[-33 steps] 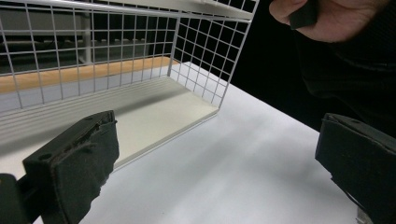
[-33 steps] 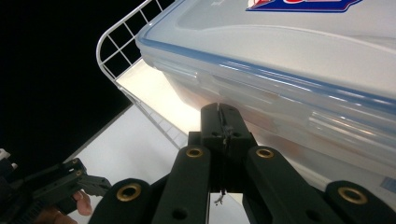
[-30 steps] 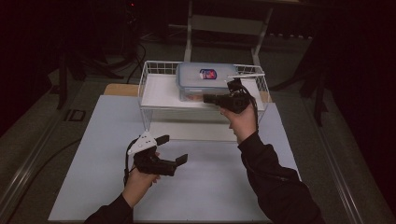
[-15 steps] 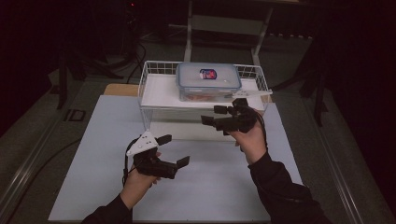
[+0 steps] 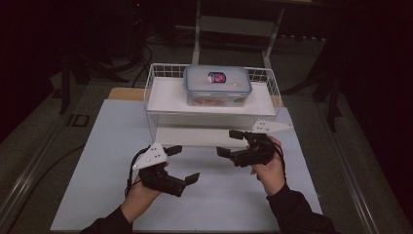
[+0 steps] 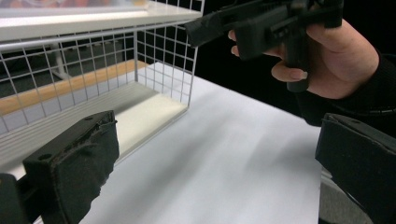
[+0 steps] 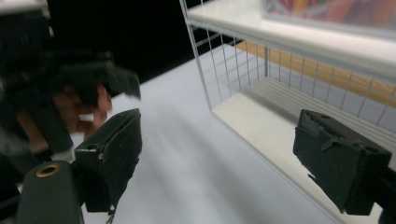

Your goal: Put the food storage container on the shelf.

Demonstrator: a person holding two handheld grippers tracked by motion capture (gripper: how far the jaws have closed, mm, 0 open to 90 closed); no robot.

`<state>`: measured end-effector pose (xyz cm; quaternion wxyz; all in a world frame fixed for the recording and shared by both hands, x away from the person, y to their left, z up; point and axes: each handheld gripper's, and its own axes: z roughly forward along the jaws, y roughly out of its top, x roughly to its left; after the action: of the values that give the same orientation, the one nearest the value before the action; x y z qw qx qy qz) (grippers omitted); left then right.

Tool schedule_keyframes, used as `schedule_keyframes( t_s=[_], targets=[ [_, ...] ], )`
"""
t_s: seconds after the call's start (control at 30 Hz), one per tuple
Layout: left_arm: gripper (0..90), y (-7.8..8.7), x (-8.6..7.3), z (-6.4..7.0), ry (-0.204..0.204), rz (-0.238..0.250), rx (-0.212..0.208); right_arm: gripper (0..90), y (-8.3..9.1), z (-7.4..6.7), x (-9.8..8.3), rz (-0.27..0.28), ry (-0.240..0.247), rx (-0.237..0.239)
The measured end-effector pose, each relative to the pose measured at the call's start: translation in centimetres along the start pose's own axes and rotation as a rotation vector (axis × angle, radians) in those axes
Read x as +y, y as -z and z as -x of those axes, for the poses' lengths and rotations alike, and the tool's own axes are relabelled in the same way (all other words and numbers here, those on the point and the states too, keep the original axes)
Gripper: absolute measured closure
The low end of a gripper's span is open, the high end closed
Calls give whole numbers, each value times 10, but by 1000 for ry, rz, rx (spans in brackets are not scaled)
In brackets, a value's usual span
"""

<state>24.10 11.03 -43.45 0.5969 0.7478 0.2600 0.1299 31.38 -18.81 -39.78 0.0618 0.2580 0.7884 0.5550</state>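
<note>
The right gripper (image 5: 227,143) has been pulled back from the box (image 5: 217,85) over the last second. A second ago it was up at the box's near right corner on the rack (image 5: 160,80); half a second ago it was already lower, in front of the rack; now it is held well clear of the rack's front, above the white mat (image 5: 102,146). Its jaws are spread wide and nothing is carried between them, as is confirmed in the right gripper view, where the rack's lower shelf (image 7: 261,126) is seen through the gap.

The box is left on the rack's top shelf, lid on, roughly centred. It has not been shifted across the three moments, so it is judged to have been set down and let go, with the placing step likely finished.

The left gripper (image 5: 185,163) has hardly been moved: it is kept low over the mat, left of and in front of the rack. Its jaws are parted too and empty; in the left gripper view the right hand (image 6: 327,60) is caught across the gap, beside the rack's corner.

A rest pose appears to have been taken up by both.
</note>
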Motion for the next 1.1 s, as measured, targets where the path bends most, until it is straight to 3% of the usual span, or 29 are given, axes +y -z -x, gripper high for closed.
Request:
schedule_keyframes(
  t_s=[0.3,0.5,1.1],
  targets=[
    [0,13,-13,-5,7,-14,-21,152,7,0,-44,-33,43,-5],
    [0,16,-26,-8,20,-36,-44,152,15,1,-66,-42,34,-23],
    [0,29,-62,-13,58,-100,-42,149,51,5,-106,-27,11,-91]
  ],
)
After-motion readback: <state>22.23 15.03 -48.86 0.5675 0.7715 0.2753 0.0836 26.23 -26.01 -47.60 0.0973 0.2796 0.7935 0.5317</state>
